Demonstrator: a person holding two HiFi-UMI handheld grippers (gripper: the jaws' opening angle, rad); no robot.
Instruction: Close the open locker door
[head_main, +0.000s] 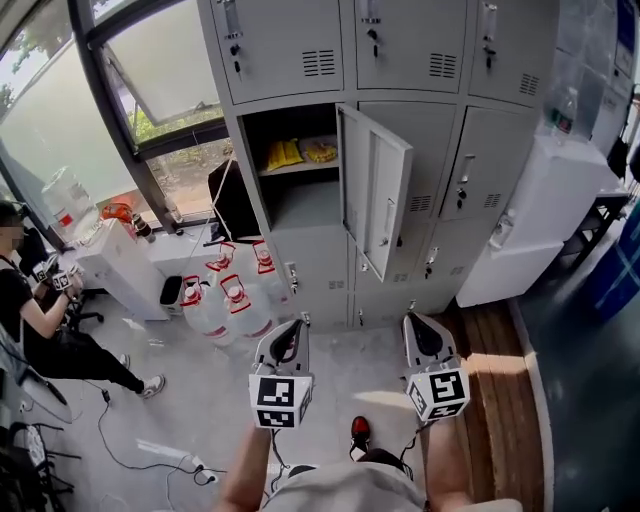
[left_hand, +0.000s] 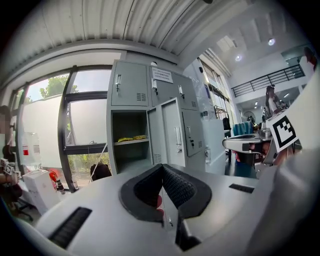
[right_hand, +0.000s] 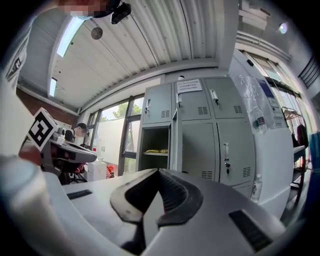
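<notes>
Head view: the locker door (head_main: 375, 190) stands swung out at 12 o'clock, hinged on the right side of the open compartment (head_main: 300, 200), whose shelf holds yellow packets (head_main: 300, 152). Bare floor (head_main: 350, 365) lies between the lockers and both grippers. Water jugs (head_main: 225, 300) crowd the floor at 10 o'clock and a white cabinet (head_main: 540, 220) stands at 2 o'clock. The left gripper (head_main: 290, 328) and right gripper (head_main: 420, 320) are well short of the door, with their fingers together on nothing. The right gripper view shows the door nearly edge-on, while the left gripper view shows its broad face.
</notes>
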